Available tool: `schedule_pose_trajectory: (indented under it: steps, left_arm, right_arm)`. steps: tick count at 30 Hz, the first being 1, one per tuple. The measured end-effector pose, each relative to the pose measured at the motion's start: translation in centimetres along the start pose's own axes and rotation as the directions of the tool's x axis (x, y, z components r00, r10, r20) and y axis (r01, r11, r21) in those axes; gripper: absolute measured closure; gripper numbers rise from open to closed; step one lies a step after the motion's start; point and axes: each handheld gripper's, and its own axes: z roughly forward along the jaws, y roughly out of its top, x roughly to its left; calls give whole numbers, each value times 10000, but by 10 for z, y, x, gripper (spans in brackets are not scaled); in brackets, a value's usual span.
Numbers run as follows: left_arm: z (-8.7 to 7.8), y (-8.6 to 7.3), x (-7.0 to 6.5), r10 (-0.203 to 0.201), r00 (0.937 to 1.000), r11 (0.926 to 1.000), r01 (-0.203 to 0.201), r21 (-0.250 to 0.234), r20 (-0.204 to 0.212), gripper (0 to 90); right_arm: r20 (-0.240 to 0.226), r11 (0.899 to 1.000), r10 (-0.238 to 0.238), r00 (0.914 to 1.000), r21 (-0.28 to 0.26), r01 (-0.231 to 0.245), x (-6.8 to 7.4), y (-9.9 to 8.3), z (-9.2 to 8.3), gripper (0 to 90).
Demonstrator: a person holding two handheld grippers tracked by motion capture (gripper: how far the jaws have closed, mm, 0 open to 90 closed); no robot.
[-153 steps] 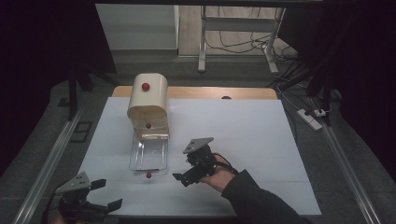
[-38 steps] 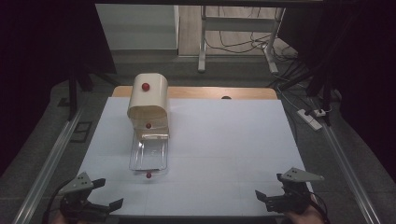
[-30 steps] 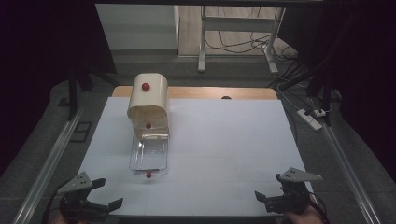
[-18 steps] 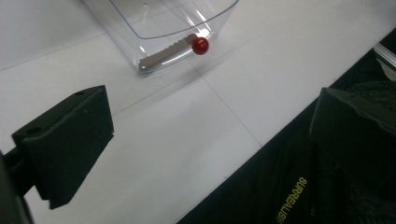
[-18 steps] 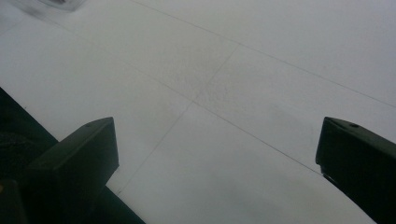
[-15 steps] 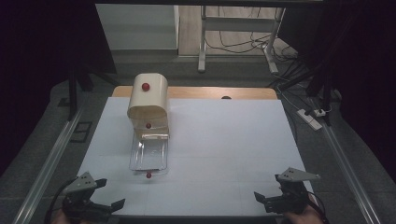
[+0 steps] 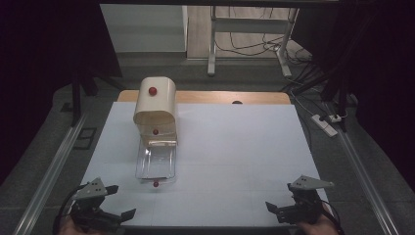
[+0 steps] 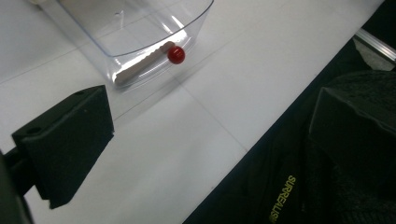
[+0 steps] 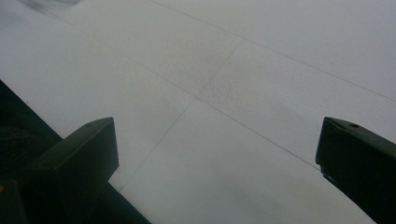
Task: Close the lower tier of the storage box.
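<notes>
At the near left corner of the white table [image 7: 235,147], my left gripper [image 7: 117,203] hovers wide open and empty. Ahead lies the clear plastic drawer [image 7: 156,161], pulled out of its cream cabinet [image 7: 155,105], red knob [image 7: 155,184] facing me. My right gripper [image 7: 274,208], near right, gapes empty. Next I'd likely reach for that knob.

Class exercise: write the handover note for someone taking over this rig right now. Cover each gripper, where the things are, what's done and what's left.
Left gripper: open, holding nothing, at the table's near left corner.
Right gripper: open, holding nothing, at the near right corner.
Cream box: far left of the white table.
Clear drawer with a red knob: pulled out toward you.
Done: drawer open.
Left: probably closing it or loading it; I cannot tell its contents.
</notes>
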Motion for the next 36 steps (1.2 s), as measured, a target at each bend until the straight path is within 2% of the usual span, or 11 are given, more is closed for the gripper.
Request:
schedule_pose_trajectory:
  steps: [7, 14, 23, 27, 30, 36]
  left_arm:
    - [7, 5, -1, 168, 9998, 9997, -166, 186, -109, 18]
    - [13, 10, 0, 401, 9992, 9991, -402, 158, 69, 65]
    - [22, 15, 5, 411, 9992, 9988, -410, 258, -16, 261]
    - [24, 18, 8, 302, 9991, 9992, -310, 257, 307, 373]
    - [27, 20, 8, 399, 9981, 9984, -418, 393, 474, 438]
    - [33, 25, 10, 723, 9964, 9958, -746, 537, 435, 598]
  right_arm:
    - [-43, 10000, 14, 10000, 54, -14, 0, 0, 0, 0]
    - [-40, 9999, -43, 10000, 137, 44, 0, 0, 1, 0]
    - [-57, 9998, -44, 10000, 181, 45, 0, 1, 2, 0]
    - [-61, 9998, -64, 10000, 198, 65, 0, 1, 2, 0]
    - [-64, 9998, -99, 9999, 193, 100, 0, 1, 2, 0]
    - [-53, 9997, -97, 9999, 224, 98, 1, 1, 2, 0]
